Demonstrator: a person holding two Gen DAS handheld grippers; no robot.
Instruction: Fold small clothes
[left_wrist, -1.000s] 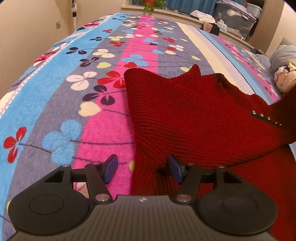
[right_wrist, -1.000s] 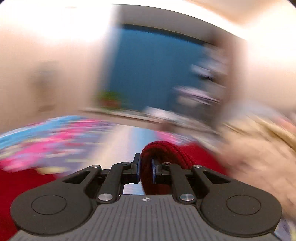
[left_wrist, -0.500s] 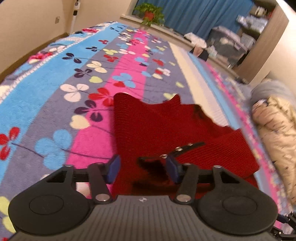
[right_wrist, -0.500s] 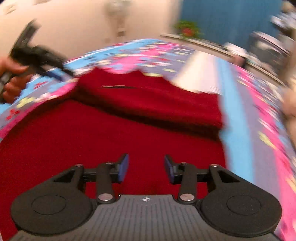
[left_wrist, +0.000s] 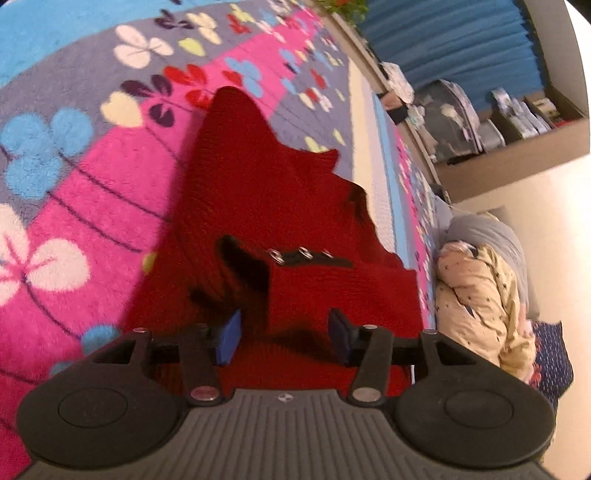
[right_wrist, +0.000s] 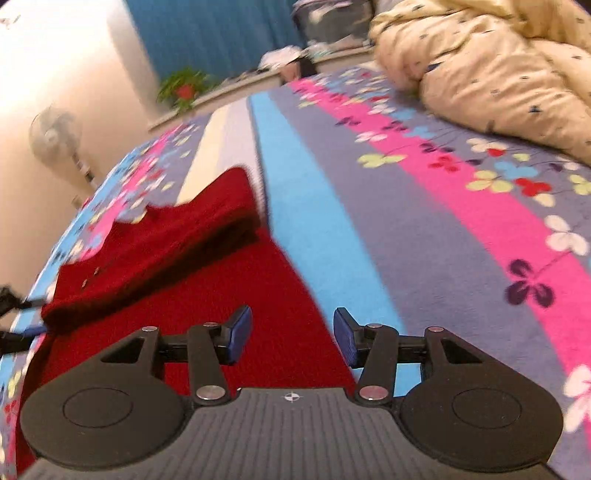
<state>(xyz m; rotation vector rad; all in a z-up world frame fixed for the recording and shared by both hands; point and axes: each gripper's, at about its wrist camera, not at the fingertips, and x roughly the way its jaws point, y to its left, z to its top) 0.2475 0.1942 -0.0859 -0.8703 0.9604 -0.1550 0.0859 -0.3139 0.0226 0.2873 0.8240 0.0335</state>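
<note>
A small dark red knitted garment (left_wrist: 280, 206) lies on the flowered bedspread (left_wrist: 74, 155), with one side folded over the rest; a dark strip with metal snaps (left_wrist: 306, 256) lies on top. My left gripper (left_wrist: 282, 339) is open and empty just above its near part. In the right wrist view the same garment (right_wrist: 207, 258) lies left of centre, its folded layer (right_wrist: 155, 254) on top. My right gripper (right_wrist: 291, 339) is open and empty over the garment's right edge. The left gripper's tip (right_wrist: 11, 314) shows at the far left.
A crumpled cream quilt (right_wrist: 491, 70) and a grey pillow (left_wrist: 487, 236) lie along the bed's right side. Beyond the bed are blue curtains (left_wrist: 450, 40), a potted plant (right_wrist: 183, 86), storage boxes (left_wrist: 450, 118) and a standing fan (right_wrist: 59, 136).
The right gripper was shut on the red fabric a second ago, then let go and opened. It has swung right over the garment's edge. The left gripper stayed open and tilted over the folded part.
</note>
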